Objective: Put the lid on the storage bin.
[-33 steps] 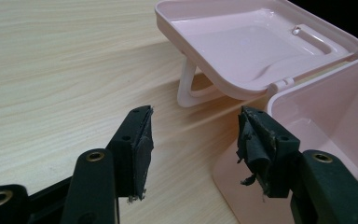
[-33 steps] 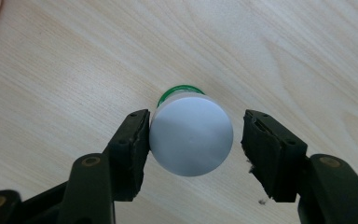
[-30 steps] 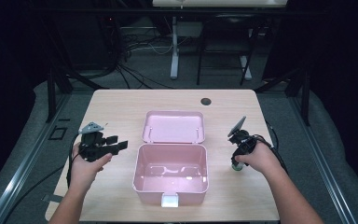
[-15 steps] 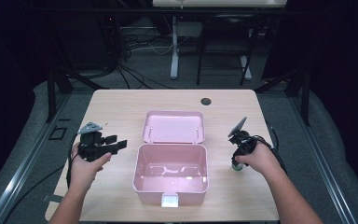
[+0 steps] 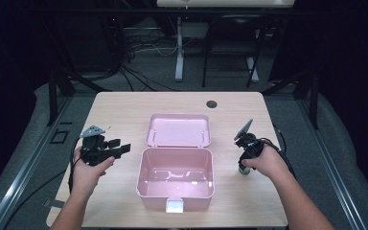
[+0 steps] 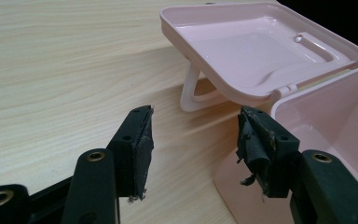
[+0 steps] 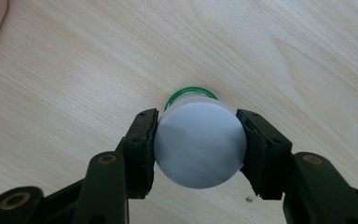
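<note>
Pale wood grain is seen beneath the right tongs [image 7: 198, 140], whose pads are pressed against both sides of a small bottle's white cap [image 7: 199, 144]; the jaws have just been closing onto it. A green rim is visible under that cap. In the high view the bottle [image 5: 244, 170] stands on the surface [image 5: 120, 105] at three o'clock from the pink plastic box [image 5: 176, 178], well apart from it. The left tongs [image 6: 193, 140] are held spread with nothing between them, at nine o'clock from the box. Farther off, at twelve o'clock, the box's hinged lid [image 5: 178, 129] is laid open.
</note>
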The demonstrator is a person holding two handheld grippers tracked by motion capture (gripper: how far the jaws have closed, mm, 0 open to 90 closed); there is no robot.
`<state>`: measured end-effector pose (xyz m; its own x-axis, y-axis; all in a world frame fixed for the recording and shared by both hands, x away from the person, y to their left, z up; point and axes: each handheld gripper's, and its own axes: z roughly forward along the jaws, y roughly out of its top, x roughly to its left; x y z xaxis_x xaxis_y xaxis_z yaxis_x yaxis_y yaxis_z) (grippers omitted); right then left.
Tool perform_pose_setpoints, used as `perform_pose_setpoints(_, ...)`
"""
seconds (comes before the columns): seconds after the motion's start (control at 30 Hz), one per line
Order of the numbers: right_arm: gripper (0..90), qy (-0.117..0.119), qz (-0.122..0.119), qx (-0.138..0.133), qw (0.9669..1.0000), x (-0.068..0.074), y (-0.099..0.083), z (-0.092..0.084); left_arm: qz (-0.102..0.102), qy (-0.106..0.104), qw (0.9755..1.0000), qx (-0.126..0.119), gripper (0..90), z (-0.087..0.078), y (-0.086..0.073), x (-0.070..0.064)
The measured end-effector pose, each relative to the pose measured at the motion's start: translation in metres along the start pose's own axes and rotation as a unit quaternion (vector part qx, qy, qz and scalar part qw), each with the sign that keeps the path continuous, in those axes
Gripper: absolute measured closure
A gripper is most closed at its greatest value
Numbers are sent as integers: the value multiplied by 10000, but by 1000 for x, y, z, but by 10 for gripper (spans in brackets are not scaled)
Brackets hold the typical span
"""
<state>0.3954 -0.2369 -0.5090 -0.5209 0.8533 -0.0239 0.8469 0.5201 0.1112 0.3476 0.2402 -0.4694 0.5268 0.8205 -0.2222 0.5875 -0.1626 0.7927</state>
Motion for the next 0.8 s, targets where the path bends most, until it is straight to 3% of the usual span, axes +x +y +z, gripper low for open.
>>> perform_pose_setpoints(0.17,502,-28,-88,95,9999,1,1,-6,-7,4,10000,11,455,1,0,-1)
perform_pose_setpoints(0.27,502,-10,-101,43,9999,4,0,-14,-21,-1,10000,9,455,1,0,0)
perform_pose_setpoints(0.3,502,-37,-124,-101,9999,4,-1,-13,-16,-6,10000,16,455,1,0,0)
perform_pose_setpoints(0.4,502,-81,-209,109,9997,7,-1,-21,-28,-26,10000,33,455,2,-1,0)
perform_pose_setpoints(0.43,502,-85,-219,-9,9997,9,-1,-21,-28,-33,10000,35,455,3,-1,0)
perform_pose_setpoints(0.47,502,-76,-264,86,9996,10,-1,-25,-29,-35,10000,30,455,3,-1,0)
perform_pose_setpoints(0.8,502,-124,-474,-56,9988,26,5,-50,-43,-44,10000,27,455,2,-1,0)
